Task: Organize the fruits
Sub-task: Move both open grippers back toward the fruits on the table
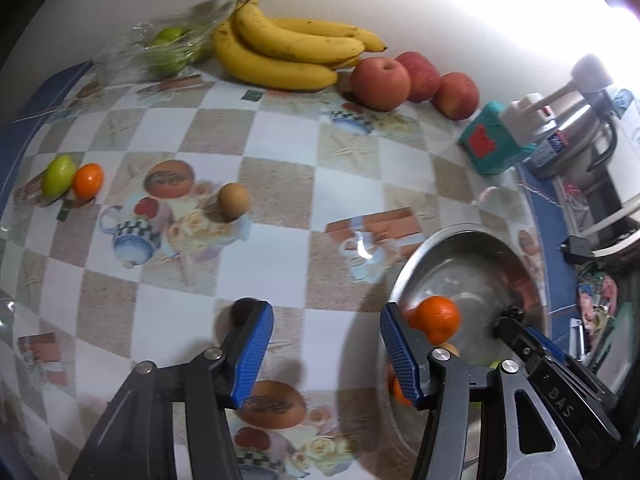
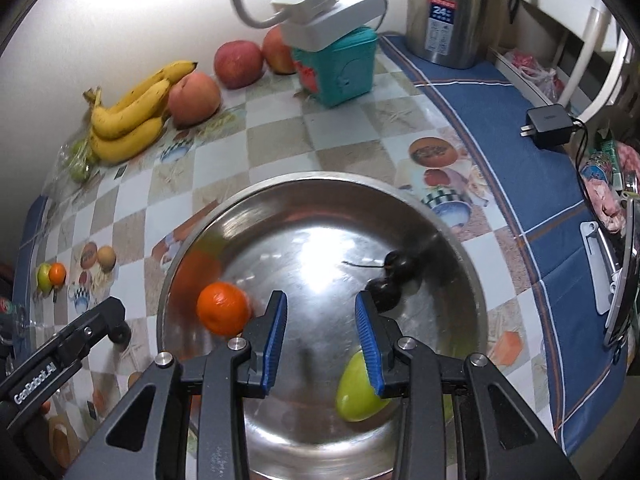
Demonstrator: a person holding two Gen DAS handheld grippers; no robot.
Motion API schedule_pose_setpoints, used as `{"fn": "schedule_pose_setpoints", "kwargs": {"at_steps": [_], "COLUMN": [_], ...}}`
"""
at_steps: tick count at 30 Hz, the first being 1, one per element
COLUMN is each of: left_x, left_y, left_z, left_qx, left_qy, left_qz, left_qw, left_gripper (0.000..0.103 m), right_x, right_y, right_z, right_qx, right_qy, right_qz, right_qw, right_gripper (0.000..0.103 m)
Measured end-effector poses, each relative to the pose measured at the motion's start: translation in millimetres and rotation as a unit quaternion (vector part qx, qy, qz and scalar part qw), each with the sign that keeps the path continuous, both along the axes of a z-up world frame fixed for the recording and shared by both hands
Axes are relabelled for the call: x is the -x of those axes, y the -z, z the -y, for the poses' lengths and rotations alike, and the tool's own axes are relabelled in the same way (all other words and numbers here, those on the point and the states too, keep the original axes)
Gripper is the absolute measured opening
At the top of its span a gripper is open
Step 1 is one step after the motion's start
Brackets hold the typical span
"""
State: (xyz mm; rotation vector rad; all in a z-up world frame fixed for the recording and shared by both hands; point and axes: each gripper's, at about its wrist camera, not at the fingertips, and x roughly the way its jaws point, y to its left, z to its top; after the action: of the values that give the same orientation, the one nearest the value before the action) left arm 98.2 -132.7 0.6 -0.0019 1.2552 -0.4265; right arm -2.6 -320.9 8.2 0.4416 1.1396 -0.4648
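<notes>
— Where are they up to?
— Filling the steel bowl (image 2: 320, 184). An orange (image 2: 222, 307) is in it; left gripper (image 1: 326, 346) gapes empty, right gripper (image 2: 321, 328) stands apart, empty, above.
— Next?
— Probably the lime (image 1: 59, 174) and second orange (image 1: 88, 180), well away on the table (image 1: 280, 160).

Steel bowl (image 2: 460, 248) holds an orange tangerine (image 2: 222, 309) w/ blurred edges at its left wall & a green fruit (image 2: 354, 394) near its front. On surface: bananas (image 1: 288, 48), 3 apples (image 1: 382, 84), green+orange pair (image 1: 74, 178), brown fruit (image 1: 233, 202).
</notes>
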Motion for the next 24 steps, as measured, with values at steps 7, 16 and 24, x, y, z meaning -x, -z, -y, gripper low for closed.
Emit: {"fn": "schedule_pose_setpoints", "kwargs": {"at_steps": [7, 16, 24], "left_x": [-2, -5, -8], "left_y": [3, 9, 14], "left_z": [-4, -8, -15], "left_qx": [-0.01, -0.039, -0.067], "left_qy": [-0.008, -0.022, -0.033], "left_qz": [-0.007, -0.003, 0.008], "left_qw": [0.9999, 0.999, 0.9972], "left_gripper": [0.071, 0.103, 0.103], "right_x": [-3, -9, -10], "right_y": [1, 2, 4], "right_z": [-9, -14, -17], "right_qx": [0.007, 0.017, 0.025], "right_qy": [-0.013, -0.024, -0.034], "right_qz": [-0.009, -0.017, -0.017], "right_qw": [1.0, 0.999, 0.999], "right_gripper": [0.036, 0.075, 0.079]}}
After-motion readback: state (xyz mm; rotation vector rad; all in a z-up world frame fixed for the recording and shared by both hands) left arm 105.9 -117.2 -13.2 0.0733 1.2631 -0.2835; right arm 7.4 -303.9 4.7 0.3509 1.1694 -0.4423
